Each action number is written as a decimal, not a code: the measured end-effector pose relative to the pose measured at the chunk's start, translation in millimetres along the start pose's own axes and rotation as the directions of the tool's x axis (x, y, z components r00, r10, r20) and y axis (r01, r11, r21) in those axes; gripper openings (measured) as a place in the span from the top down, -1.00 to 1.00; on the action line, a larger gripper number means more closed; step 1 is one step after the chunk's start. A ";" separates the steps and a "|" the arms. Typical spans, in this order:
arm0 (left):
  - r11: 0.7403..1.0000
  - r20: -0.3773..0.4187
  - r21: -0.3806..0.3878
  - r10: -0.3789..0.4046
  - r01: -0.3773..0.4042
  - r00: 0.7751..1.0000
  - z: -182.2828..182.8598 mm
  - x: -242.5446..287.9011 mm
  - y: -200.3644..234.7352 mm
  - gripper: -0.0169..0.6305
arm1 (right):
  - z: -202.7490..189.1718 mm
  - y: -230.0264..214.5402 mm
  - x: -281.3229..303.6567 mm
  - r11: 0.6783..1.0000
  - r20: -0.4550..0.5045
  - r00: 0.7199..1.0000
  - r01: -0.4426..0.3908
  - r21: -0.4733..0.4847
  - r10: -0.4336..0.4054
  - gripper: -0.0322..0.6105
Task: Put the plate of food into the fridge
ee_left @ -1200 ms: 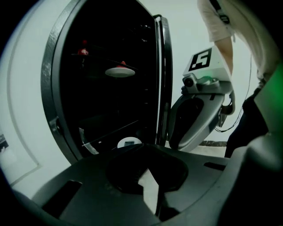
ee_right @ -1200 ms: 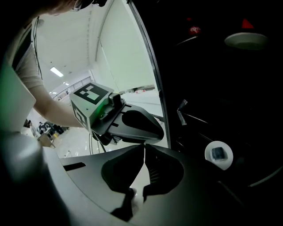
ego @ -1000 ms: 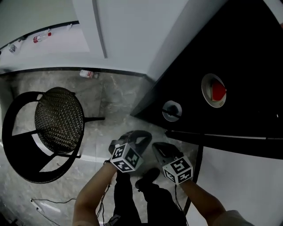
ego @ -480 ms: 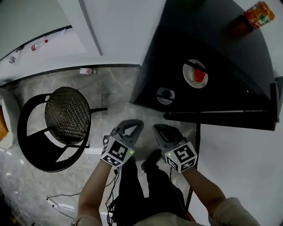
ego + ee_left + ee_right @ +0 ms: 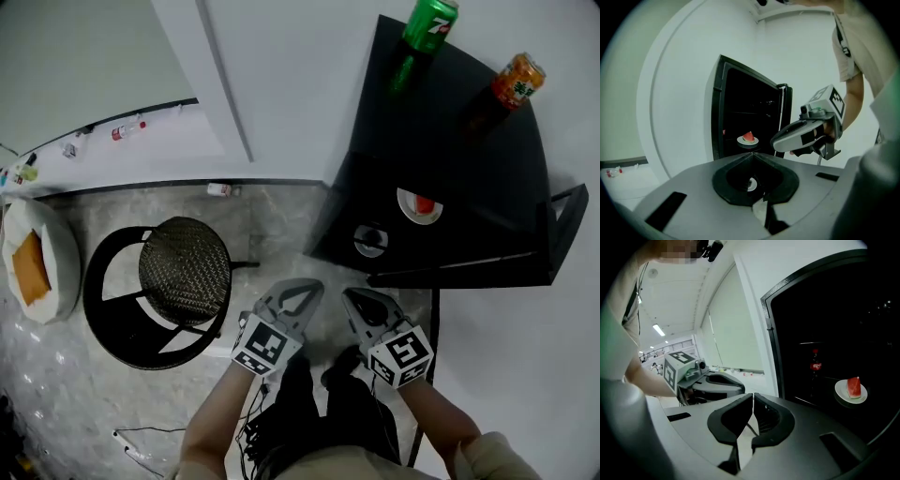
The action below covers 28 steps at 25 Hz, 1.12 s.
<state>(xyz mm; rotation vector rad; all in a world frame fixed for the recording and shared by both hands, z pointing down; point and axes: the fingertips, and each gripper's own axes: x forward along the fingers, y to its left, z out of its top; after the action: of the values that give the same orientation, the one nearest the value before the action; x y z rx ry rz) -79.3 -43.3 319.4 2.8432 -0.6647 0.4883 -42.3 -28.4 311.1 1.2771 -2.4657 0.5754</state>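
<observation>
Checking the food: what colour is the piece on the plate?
Red piece; best in right gripper view.

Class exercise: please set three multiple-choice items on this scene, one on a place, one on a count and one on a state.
1. Where is the plate of red food?
A. on a shelf inside the open black fridge
B. on the round stool
C. on top of the fridge

2. How many drinks stand on top of the fridge?
A. one
B. two
C. four

3. How do the left gripper and the right gripper stand?
A. both wide open
B. both shut, nothing held
C. right shut on the plate

Answers:
1 A: the plate sits in the dark interior beside the open door.
2 B: a green drink and an orange drink.
3 B: each gripper view shows its jaws together with nothing between them.
</observation>
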 end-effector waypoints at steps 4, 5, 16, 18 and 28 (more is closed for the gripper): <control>0.999 0.015 -0.022 0.026 -0.025 1.000 20.7 -13.0 3.2 0.91 | 24.6 12.9 -4.0 1.000 0.025 0.999 -0.029 -0.012 0.029 0.83; 0.999 0.016 -0.021 0.025 -0.025 1.000 25.0 -16.4 2.7 0.91 | 30.9 16.6 -4.4 0.999 0.031 0.999 -0.034 -0.018 0.035 0.83; 1.000 0.035 -0.005 0.018 -0.018 0.999 57.5 -42.3 -3.5 0.91 | 73.1 35.4 -17.5 0.998 0.077 0.996 -0.049 -0.025 0.051 0.83; 1.000 0.047 0.005 0.021 -0.022 0.999 67.0 -49.5 -1.4 0.91 | 80.4 40.6 -19.6 0.998 0.091 0.995 -0.050 -0.025 0.052 0.83; 0.997 0.121 0.065 0.025 -0.033 0.992 112.8 -76.5 -4.3 0.91 | 111.3 58.0 -34.9 0.997 0.145 0.988 -0.038 -0.074 0.048 0.83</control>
<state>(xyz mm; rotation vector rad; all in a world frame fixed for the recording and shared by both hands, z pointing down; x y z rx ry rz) -111.2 -36.9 186.9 2.9485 -0.7250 0.3523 -80.1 -26.9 186.4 1.2837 -2.6142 0.4127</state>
